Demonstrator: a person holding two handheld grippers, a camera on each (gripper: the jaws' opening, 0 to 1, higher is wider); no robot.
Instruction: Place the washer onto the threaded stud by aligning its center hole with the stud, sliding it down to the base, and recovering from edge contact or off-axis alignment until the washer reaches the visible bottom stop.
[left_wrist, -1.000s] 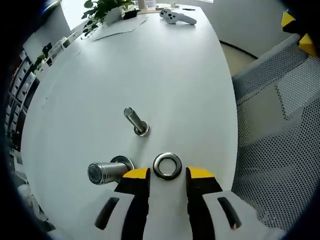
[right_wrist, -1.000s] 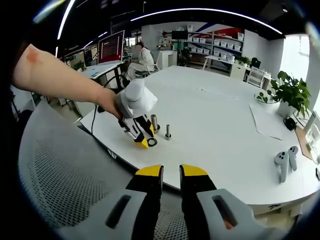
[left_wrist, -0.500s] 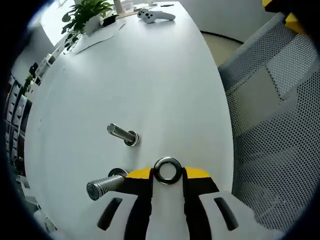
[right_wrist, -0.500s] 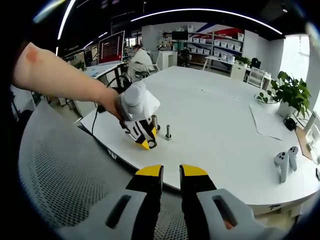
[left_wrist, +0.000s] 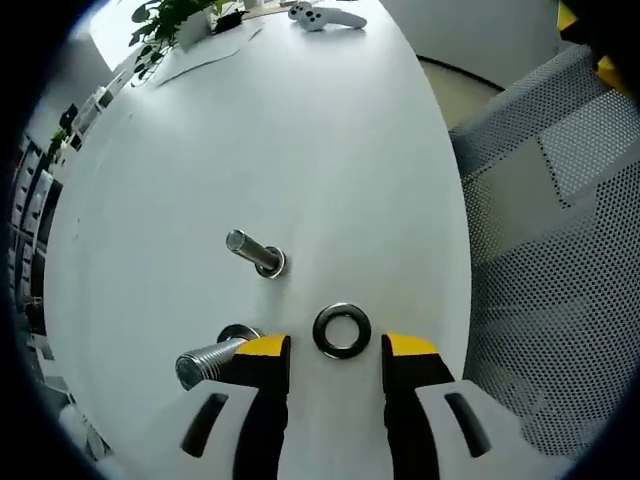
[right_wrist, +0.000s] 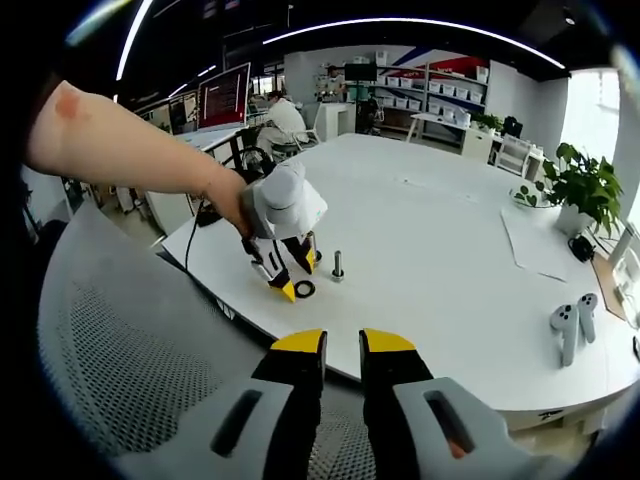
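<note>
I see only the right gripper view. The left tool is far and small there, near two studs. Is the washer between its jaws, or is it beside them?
Observer: In the left gripper view the washer lies flat on the white table, in the gap between the open jaws of the left tool, touching neither.
Operator: Which stud is closer to it?
Observer: The thick threaded stud stands right beside the tool's left jaw; the thin stud is farther out.
Operator: Is anything in the way on that side?
Observer: Only a mesh chair past the table edge, on the right of that view.
</note>
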